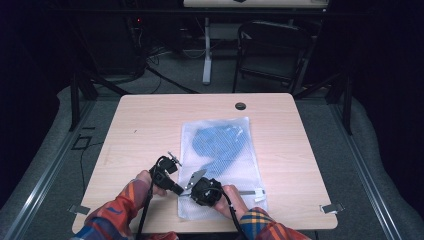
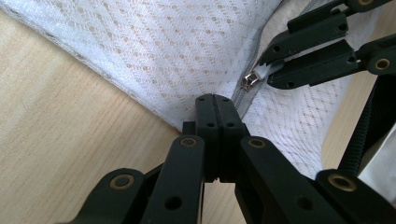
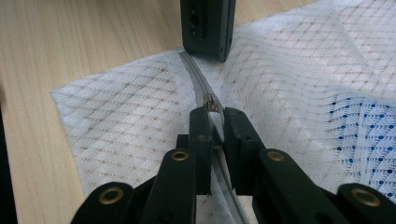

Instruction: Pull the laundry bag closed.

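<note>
On table: left tool (image 2: 215, 100) clamps mesh bag (image 1: 220, 150) | right tool (image 3: 215, 116) clamps zipper pull (image 3: 214, 122) | no legible writing

white diamond-mesh bag (image 1: 220, 165), blue dotted cloth (image 1: 218, 142) inside, pale wood-grain table (image 1: 145, 125)

Zipper pull tab (image 3: 214, 122) mostly covered by right gripper (image 3: 214, 126) pads. Mesh laundry bag (image 2: 177, 51) cut off by the left gripper view's top edge. Blue garment (image 1: 220, 142) inside bag: kind unclear.
</note>
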